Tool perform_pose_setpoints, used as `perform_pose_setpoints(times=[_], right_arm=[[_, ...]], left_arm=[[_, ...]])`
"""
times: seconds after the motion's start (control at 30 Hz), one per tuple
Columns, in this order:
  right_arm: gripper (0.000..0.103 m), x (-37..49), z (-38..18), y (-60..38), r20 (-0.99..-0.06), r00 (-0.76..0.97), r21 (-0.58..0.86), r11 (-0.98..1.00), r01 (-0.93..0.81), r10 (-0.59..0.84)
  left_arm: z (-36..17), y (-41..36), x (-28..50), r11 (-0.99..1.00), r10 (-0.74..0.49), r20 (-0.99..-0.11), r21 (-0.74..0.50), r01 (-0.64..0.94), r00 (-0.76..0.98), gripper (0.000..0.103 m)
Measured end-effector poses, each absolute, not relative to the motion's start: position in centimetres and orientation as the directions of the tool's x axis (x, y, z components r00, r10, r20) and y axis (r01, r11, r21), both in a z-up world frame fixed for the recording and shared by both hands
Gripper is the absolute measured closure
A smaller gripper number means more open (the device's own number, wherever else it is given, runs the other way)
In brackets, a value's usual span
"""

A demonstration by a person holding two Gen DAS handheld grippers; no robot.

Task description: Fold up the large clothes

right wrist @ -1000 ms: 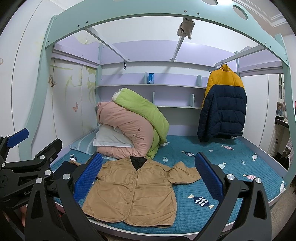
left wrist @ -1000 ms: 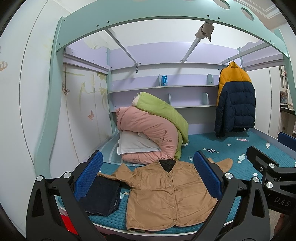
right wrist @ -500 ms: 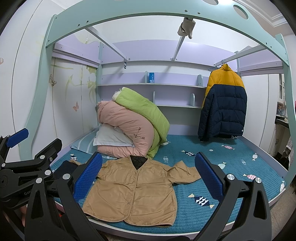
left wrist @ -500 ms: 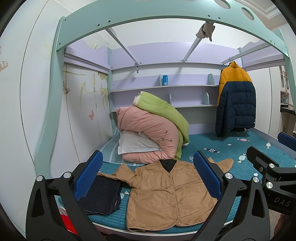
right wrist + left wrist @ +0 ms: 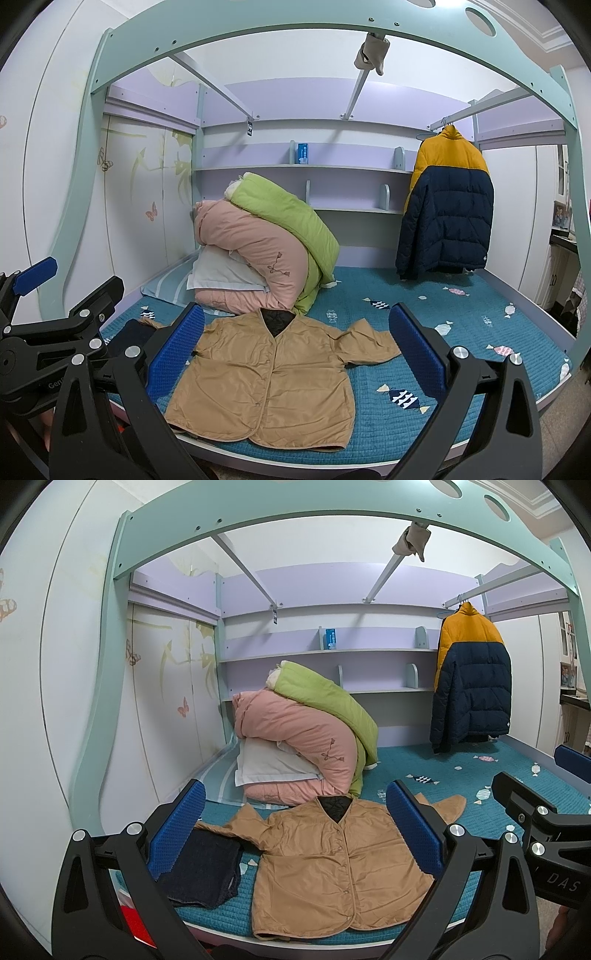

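Observation:
A tan buttoned jacket lies flat, front up, on the teal bed cover near the bed's front edge; it also shows in the right wrist view. Its sleeves spread to both sides. My left gripper is open and empty, held in front of the bed, above the jacket. My right gripper is open and empty too, at about the same distance. Each gripper shows at the edge of the other's view.
A folded dark garment lies left of the jacket. Rolled pink and green quilts and a pillow sit behind it. A yellow-and-navy puffer coat hangs at the right. The bed frame arch spans overhead.

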State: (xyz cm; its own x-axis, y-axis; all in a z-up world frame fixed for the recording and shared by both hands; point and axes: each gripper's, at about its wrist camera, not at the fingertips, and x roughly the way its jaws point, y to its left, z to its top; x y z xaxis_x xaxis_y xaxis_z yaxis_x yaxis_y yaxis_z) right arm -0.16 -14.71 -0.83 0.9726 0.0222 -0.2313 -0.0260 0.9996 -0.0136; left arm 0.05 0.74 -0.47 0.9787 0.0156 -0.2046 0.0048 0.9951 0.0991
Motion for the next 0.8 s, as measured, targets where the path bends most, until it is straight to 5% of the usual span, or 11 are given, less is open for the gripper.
perform_pose_setpoints(times=[0.8], right_arm=[[0.006, -0.14, -1.18, -14.33, -0.232, 0.973, -0.011, 1.000, -0.025, 0.022]], left_arm=[[-0.51, 0.90, 0.08, 0.995, 0.014, -0.205, 0.095, 0.005, 0.979, 0.005]])
